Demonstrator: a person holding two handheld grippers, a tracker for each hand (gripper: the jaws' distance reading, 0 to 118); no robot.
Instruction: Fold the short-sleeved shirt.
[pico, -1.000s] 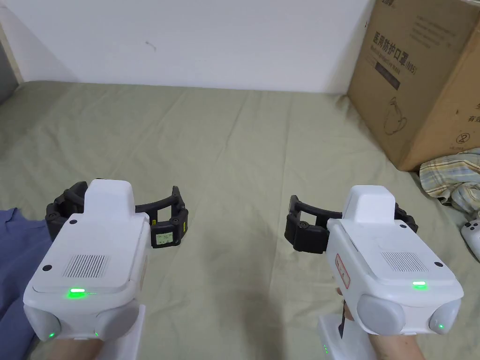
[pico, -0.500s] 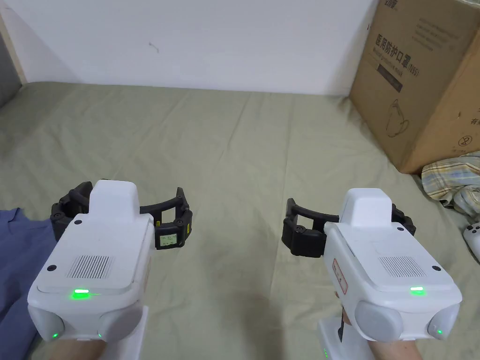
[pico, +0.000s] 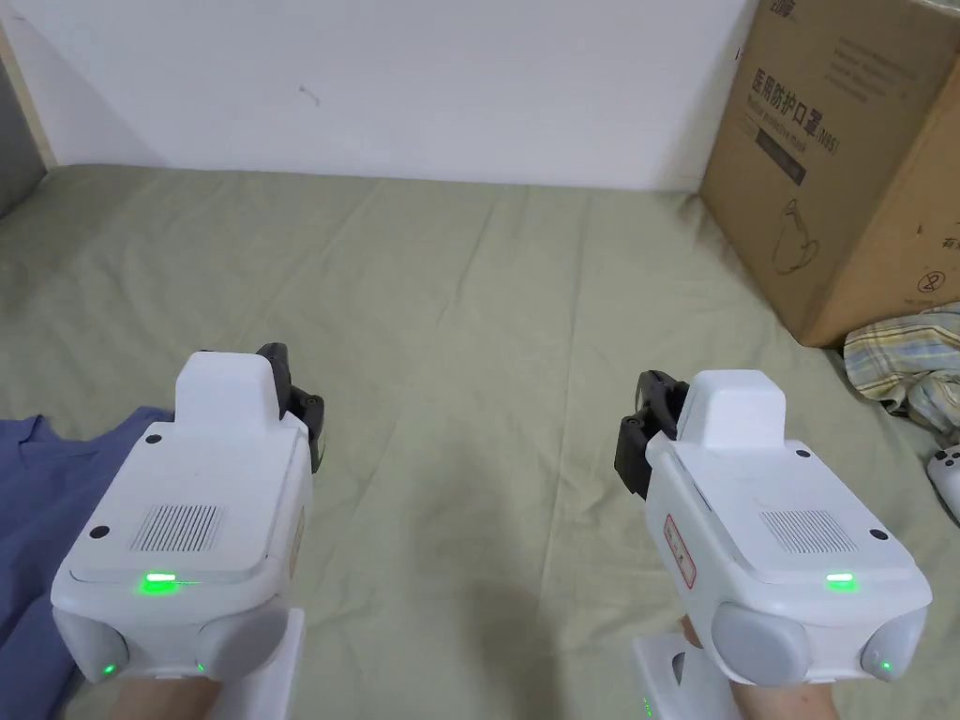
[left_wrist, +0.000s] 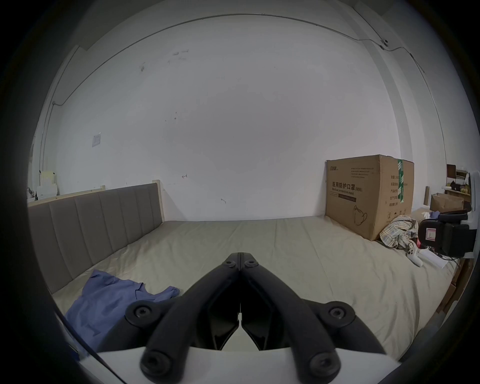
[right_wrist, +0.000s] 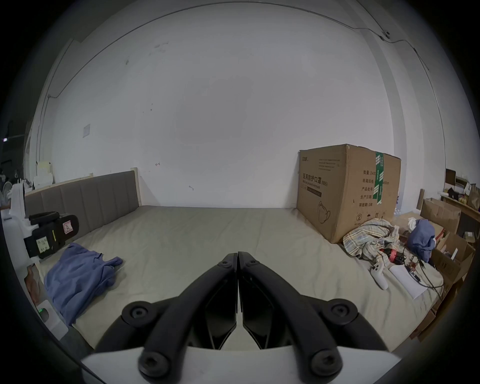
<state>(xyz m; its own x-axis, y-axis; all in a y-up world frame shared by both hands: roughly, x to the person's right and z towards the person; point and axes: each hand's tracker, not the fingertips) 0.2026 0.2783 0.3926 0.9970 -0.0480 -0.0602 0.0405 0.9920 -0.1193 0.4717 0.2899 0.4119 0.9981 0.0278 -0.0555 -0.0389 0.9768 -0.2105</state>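
Crumpled blue shirt (right_wrist: 78, 275) on creased olive sheet (pico: 487, 309); both grippers' black jaws pressed together, empty.

The head view looks down across the bed (pico: 450, 281) toward the wall (pico: 422, 84); both gripper views sit low over the sheet, facing that wall, sharing the cardboard box (left_wrist: 368, 192) and headboard (right_wrist: 85, 197).
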